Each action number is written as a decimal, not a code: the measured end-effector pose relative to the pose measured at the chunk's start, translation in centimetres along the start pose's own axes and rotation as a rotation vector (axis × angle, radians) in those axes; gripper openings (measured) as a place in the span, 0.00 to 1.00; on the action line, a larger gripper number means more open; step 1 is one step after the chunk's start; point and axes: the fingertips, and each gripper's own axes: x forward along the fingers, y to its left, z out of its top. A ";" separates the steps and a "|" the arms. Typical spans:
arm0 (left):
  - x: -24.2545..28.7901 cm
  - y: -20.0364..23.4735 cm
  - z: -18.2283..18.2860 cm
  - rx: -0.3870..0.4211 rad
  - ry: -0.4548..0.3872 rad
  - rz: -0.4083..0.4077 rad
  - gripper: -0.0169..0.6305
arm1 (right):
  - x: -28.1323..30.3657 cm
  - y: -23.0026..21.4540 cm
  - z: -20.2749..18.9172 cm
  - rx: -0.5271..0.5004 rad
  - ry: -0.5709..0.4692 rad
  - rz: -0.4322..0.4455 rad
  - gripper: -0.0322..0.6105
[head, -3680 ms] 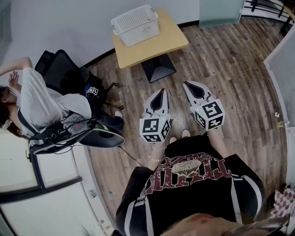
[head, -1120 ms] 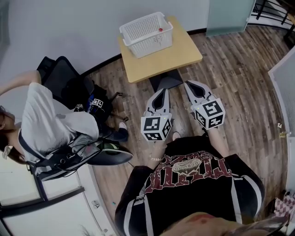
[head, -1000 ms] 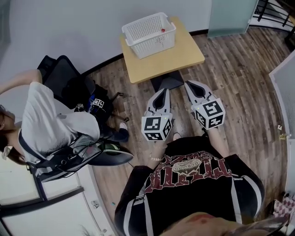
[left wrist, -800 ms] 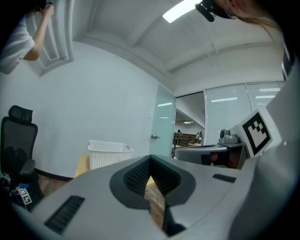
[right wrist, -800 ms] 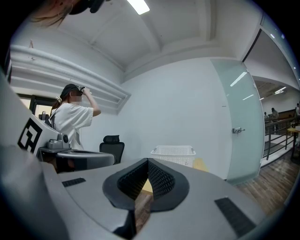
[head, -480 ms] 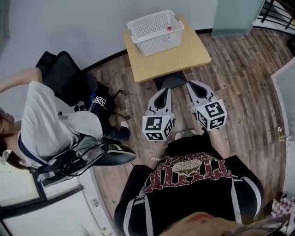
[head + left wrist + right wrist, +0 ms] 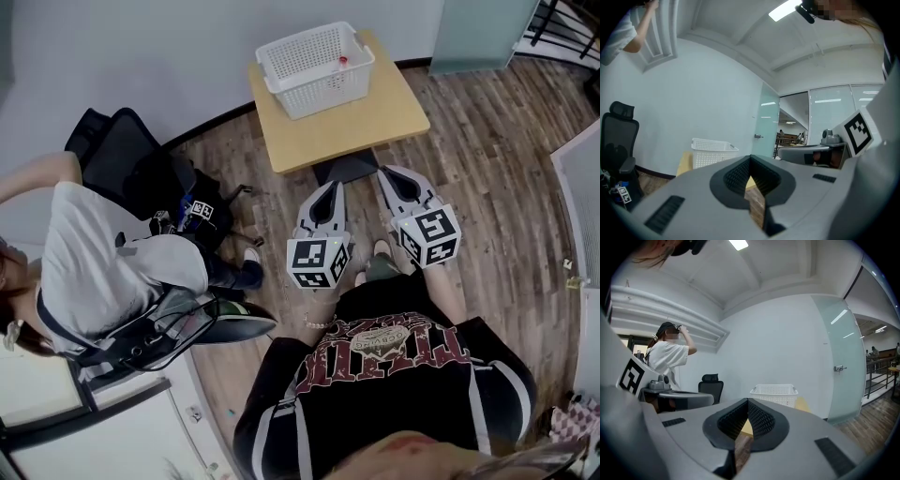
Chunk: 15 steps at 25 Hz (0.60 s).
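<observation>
Just short of the bench I hold the left gripper and right gripper side by side over the wood floor, jaws pressed together on nothing, noses toward the white basket on its far side, best carried level and square to it.

White basket stands upright on small wooden table.

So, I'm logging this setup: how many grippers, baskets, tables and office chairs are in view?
grippers: 2 (left gripper, right gripper)
basket: 1
table: 1
office chair: 1
total: 5
</observation>
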 end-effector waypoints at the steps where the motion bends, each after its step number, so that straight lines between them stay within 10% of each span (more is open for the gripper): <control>1: 0.4 0.1 0.1 0.001 0.001 0.000 0.09 | 0.3 -0.3 0.0 0.001 0.003 0.001 0.08; 15: 6.5 1.5 2.7 0.002 -0.008 0.046 0.09 | 5.2 -5.0 2.9 -0.015 0.002 0.056 0.08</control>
